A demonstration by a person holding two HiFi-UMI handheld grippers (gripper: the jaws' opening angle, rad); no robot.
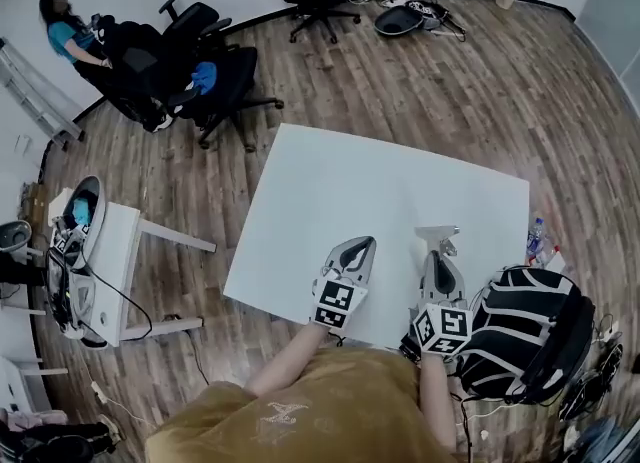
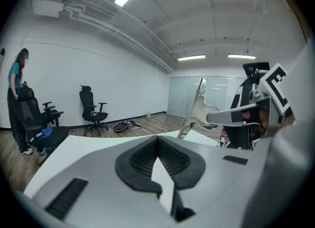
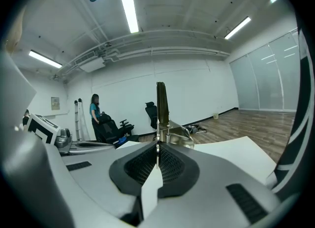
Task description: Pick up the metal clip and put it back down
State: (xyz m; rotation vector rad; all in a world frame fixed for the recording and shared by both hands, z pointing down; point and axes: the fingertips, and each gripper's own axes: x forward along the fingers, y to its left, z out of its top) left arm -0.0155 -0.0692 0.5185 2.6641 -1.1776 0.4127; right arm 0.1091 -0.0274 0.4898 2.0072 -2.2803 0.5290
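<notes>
The metal clip (image 1: 437, 237) is held above the near right part of the white table (image 1: 380, 181), one thin handle pinched in my right gripper (image 1: 437, 254). In the right gripper view the clip (image 3: 163, 109) stands upright from the shut jaws of that gripper (image 3: 158, 146), its spring and other handle just beyond the tips. My left gripper (image 1: 366, 242) hovers beside it to the left, jaws shut with nothing between them (image 2: 158, 138). The left gripper view shows the clip (image 2: 195, 109) raised off the table in the right gripper (image 2: 236, 114).
A black backpack (image 1: 525, 331) sits on the floor right of the table, with a water bottle (image 1: 536, 239) by the table's right edge. Office chairs (image 1: 215, 81) and a seated person (image 1: 65, 31) are at the far left. A small white table (image 1: 110, 261) with equipment stands left.
</notes>
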